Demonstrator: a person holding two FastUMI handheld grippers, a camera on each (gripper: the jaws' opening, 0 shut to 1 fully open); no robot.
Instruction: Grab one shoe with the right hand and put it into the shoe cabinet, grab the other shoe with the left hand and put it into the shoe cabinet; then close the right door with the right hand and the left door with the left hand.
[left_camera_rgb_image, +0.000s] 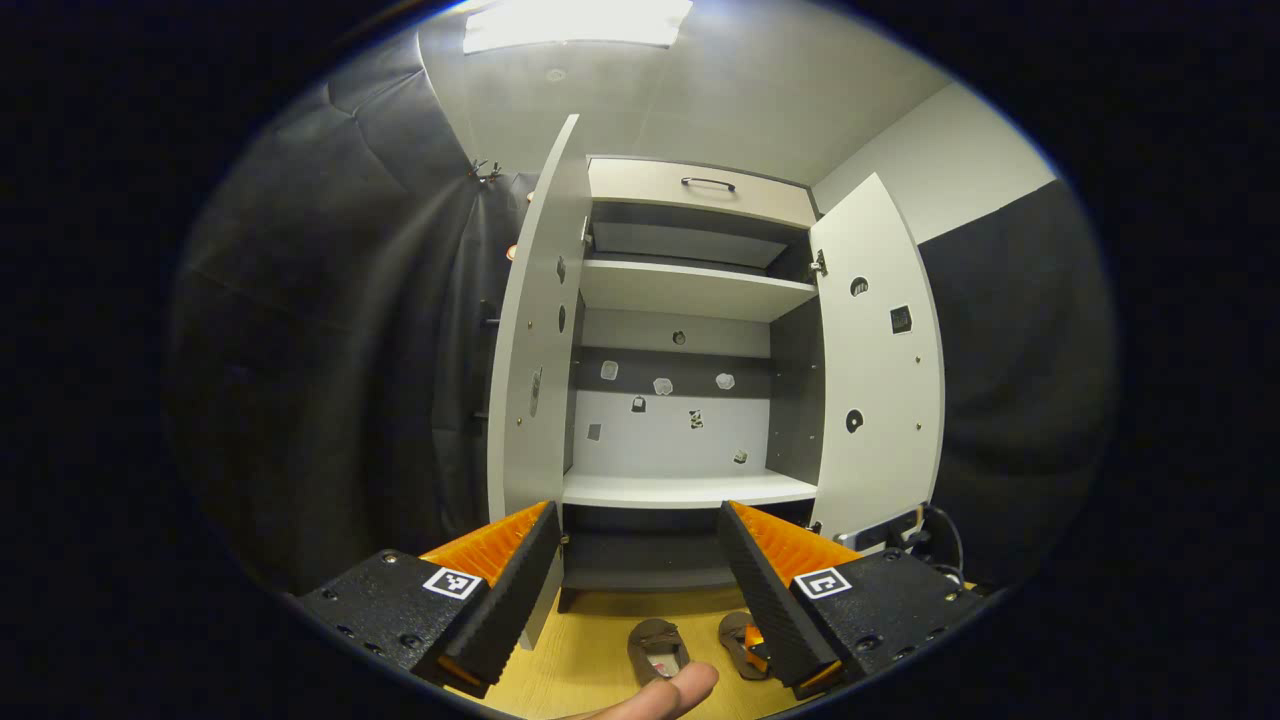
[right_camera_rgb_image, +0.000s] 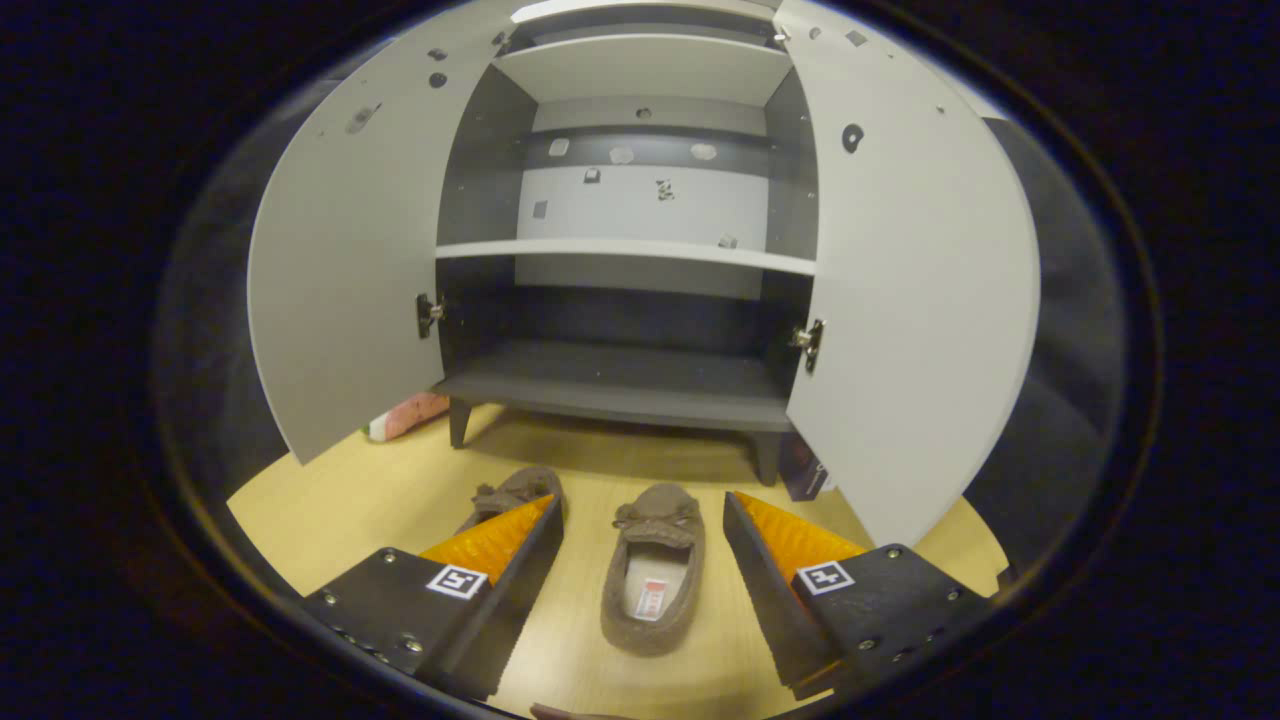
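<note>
Right gripper (right_camera_rgb_image: 642, 560) spread wide above the shoe (right_camera_rgb_image: 652, 582); I would lower squarely, clamping its sides. Left gripper (left_camera_rgb_image: 640, 580) likewise unclenched.

In the right gripper view, the left finger of the right tongs (right_camera_rgb_image: 640, 560) covers most of the farther shoe (right_camera_rgb_image: 512, 490); just its toe shows. In the left gripper view, the right finger of the left tongs (left_camera_rgb_image: 640, 575) hides part of one shoe (left_camera_rgb_image: 738, 632), and a fingertip (left_camera_rgb_image: 660, 695) below is cut off at the edge. The small stickers (left_camera_rgb_image: 662, 386) on the cabinet's back wall, beyond the tongs, are too small to tell.
</note>
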